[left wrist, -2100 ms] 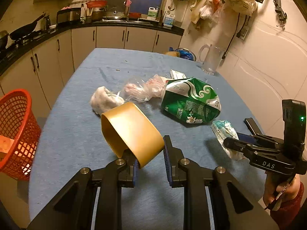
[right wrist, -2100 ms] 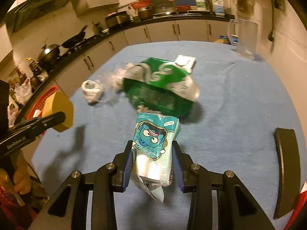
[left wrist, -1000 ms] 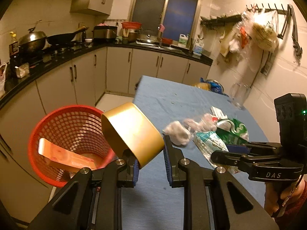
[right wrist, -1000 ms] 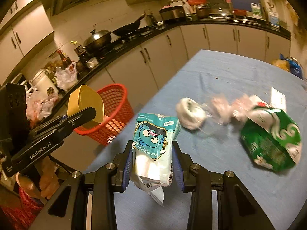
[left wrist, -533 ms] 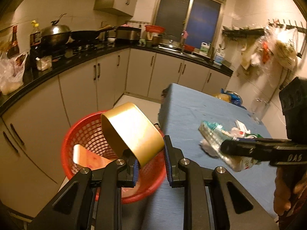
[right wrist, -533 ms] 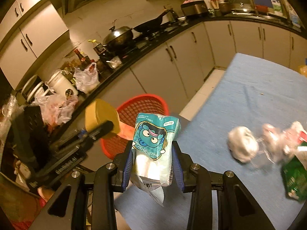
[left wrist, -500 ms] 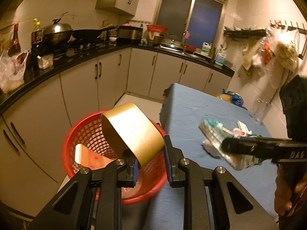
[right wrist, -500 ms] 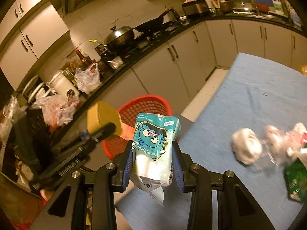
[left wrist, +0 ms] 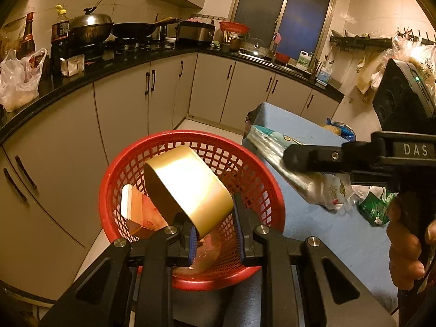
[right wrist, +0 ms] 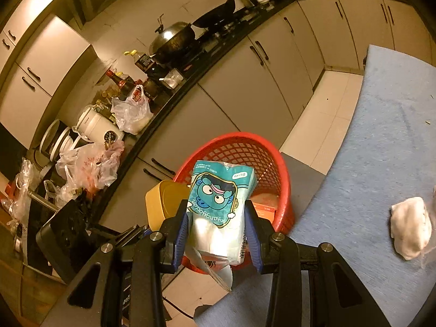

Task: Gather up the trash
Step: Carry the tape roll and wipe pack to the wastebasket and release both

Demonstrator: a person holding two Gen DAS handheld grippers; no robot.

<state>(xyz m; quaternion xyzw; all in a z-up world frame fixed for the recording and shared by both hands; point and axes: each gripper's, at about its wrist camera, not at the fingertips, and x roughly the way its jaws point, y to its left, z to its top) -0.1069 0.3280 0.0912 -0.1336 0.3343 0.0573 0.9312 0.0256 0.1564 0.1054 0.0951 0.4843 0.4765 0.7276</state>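
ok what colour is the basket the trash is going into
Red, an open plastic lattice. The basket shows best in the left wrist view, below the gold container.

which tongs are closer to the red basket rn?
Left. The left tongs, holding the gold tub, sit over the red basket; the right tongs, holding the tissue pack, are at its table-side rim.

Both wrist views look closely down, apparently from above, sharing the red basket (left wrist: 109, 190) (right wrist: 283, 169).

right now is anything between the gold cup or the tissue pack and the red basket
Nothing visible blocks either. The gold cup in the left tongs hangs over the open red basket; the tissue pack in the right tongs is over its near rim.
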